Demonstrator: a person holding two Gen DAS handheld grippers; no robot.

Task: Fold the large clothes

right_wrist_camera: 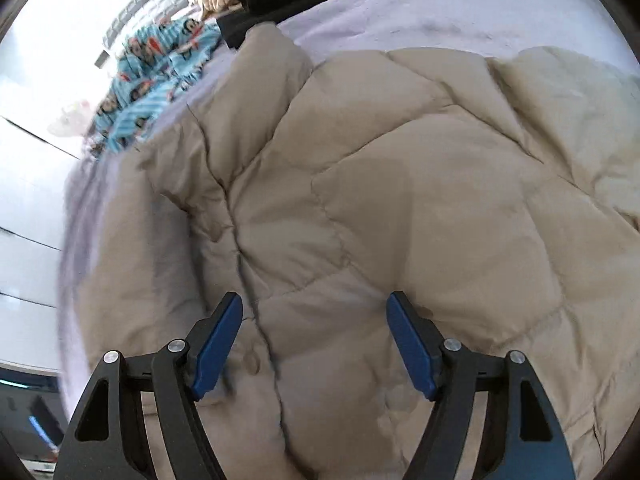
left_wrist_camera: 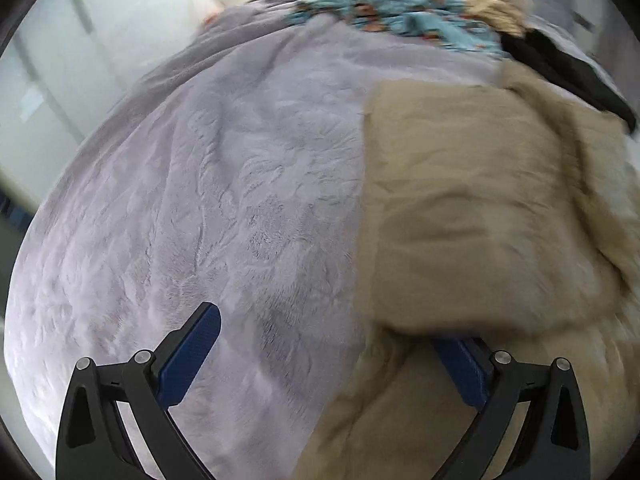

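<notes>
Folding barely begun on the beige puffer jacket [right_wrist_camera: 360, 200], lower right.
Left tool [left_wrist_camera: 332, 356] spread, possibly straddling a flap; right tool [right_wrist_camera: 314, 340] spread, empty.

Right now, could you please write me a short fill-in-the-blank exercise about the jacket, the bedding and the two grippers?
1. The quilted puffer jacket is ____ in colour.
2. It lies on a fuzzy ____ blanket.
3. The right gripper hangs over the jacket with its jaws ____.
4. The left gripper has one fingertip hidden under the jacket's ____ sleeve.

Missing words: beige; lavender; open; folded
</notes>
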